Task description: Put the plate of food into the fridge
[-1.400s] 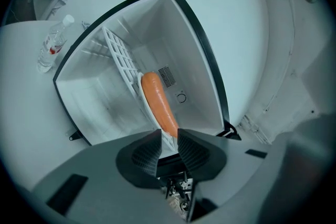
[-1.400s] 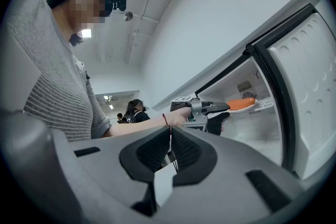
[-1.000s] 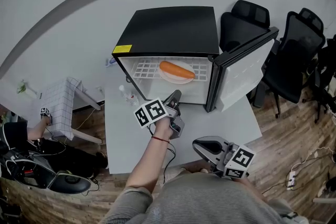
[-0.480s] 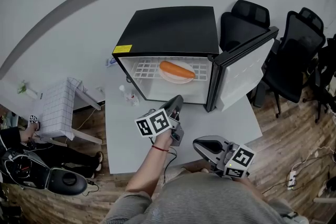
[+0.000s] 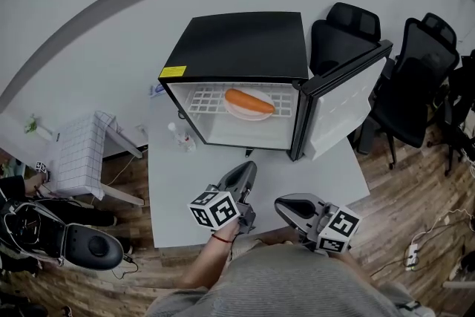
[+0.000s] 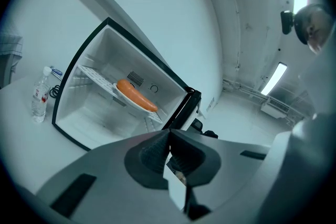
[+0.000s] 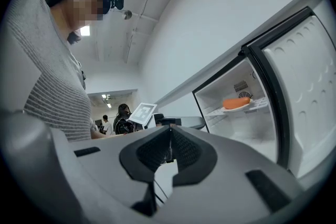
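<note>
We see the plate (image 5: 249, 114) with orange food (image 5: 250, 100), perhaps a sausage, on the upper shelf of the open fridge (image 5: 237, 48). It lies at twelve o'clock from our left gripper (image 5: 249, 167) and eleven o'clock from our right gripper (image 5: 280, 203), well apart from both. Both pairs of jaws are closed on nothing.

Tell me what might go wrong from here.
The fridge door stands wide open; if it is left so, the cold escapes. Swinging it shut hard could jolt the plate, which seems to sit near the front edge of the wire shelf, and roll the orange food off. The small bottle beside the fridge could topple if the left claw sweeps that way.
</note>
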